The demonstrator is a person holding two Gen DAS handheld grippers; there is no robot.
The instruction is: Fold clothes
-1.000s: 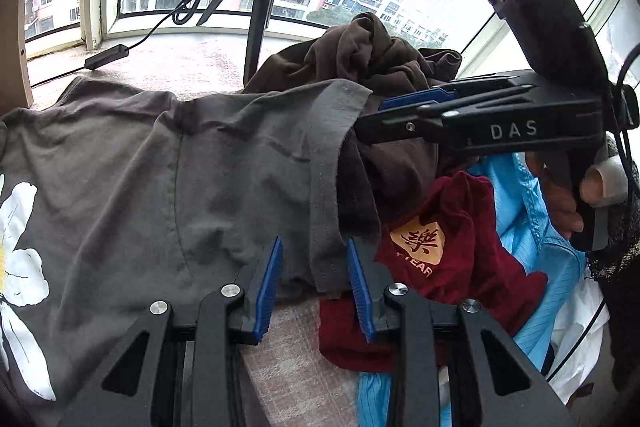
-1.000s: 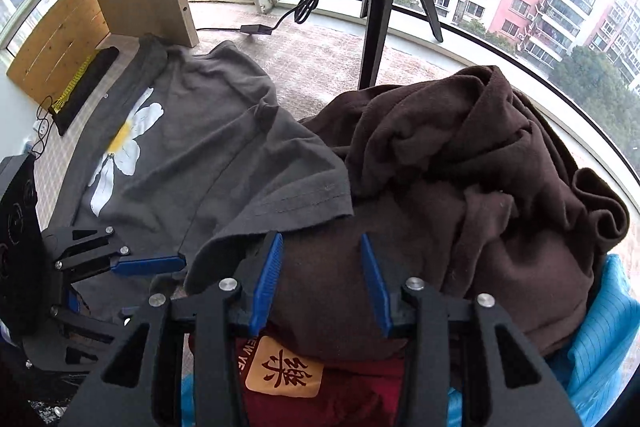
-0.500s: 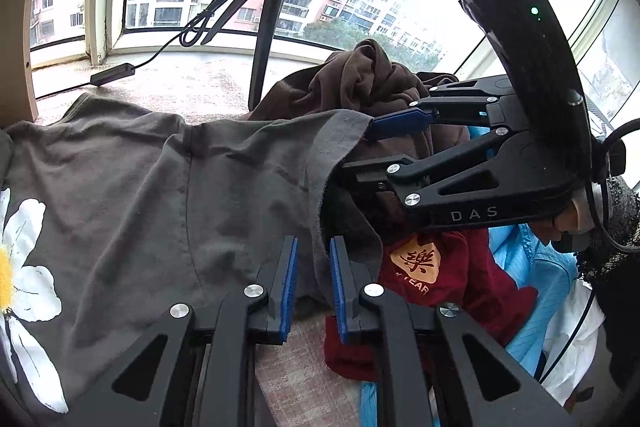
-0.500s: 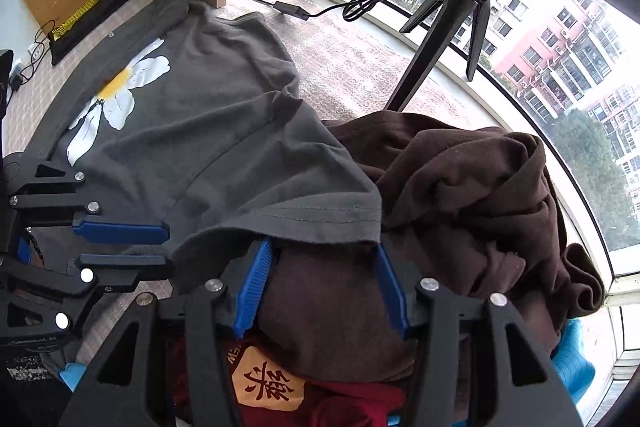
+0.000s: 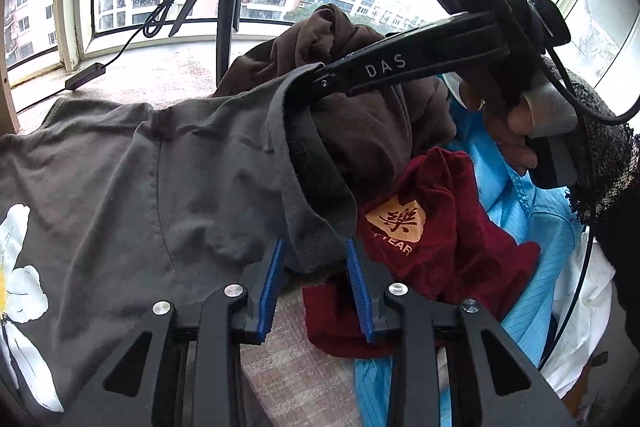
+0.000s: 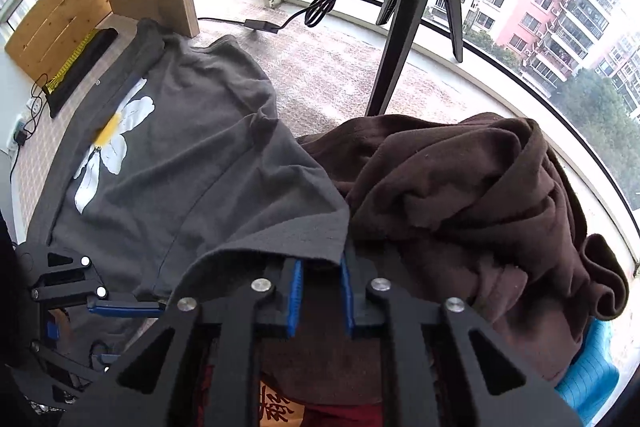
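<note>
Currently both grippers are working the grey T-shirt point(image 5: 168, 171) sleeve hem: right gripper point(image 6: 319, 301) is pinching it, having just closed. Left gripper point(image 5: 316, 281) jaws, just reopened, are straddling the hem unclamped; it needs closing before lifting evenly.

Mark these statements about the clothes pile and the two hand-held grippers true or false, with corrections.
1. The grey T-shirt has a white flower print. True.
2. The right hand-held gripper is pinching the sleeve hem of the grey T-shirt. True.
3. The brown garment lies flat and neatly folded. False: it sits in a crumpled heap.
4. The maroon garment carries an orange patch with a character on it. True.
5. The tripod stands on top of the grey T-shirt. False: it stands behind the clothes, by the window.
6. The left hand-held gripper is fully shut. False: its blue pads stand apart, with the sleeve edge between them.
</note>
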